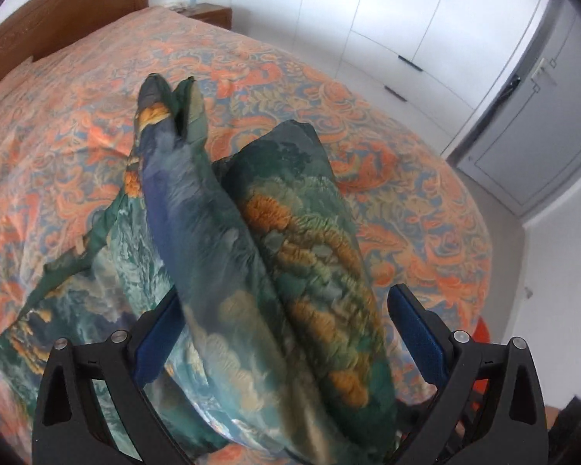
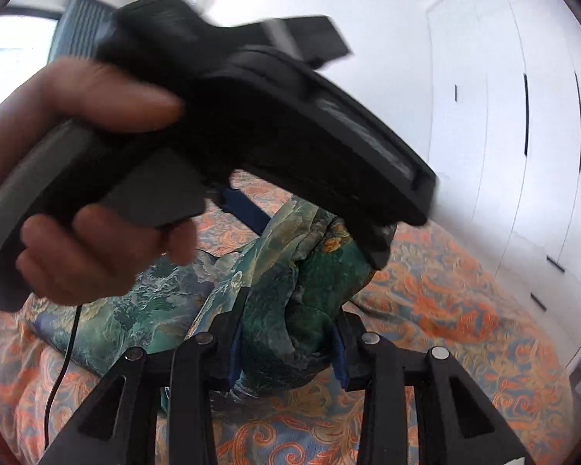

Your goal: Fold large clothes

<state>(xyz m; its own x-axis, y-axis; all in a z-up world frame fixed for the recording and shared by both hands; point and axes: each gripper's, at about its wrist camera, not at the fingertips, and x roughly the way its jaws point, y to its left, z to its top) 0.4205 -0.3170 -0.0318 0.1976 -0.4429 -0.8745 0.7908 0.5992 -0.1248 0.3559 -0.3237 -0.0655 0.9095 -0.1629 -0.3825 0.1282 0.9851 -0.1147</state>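
Right gripper: fingers clamped on a bunched fold of the green printed garment, lifted off the bedspread. Left gripper: fingers apart, garment draped between them, pads not pressing. Left gripper and the hand holding it sit just above and ahead of the right gripper. Rest of garment trails on the bedspread below.

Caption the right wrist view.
Right gripper clamps bunched green patterned garment above orange floral bedspread.
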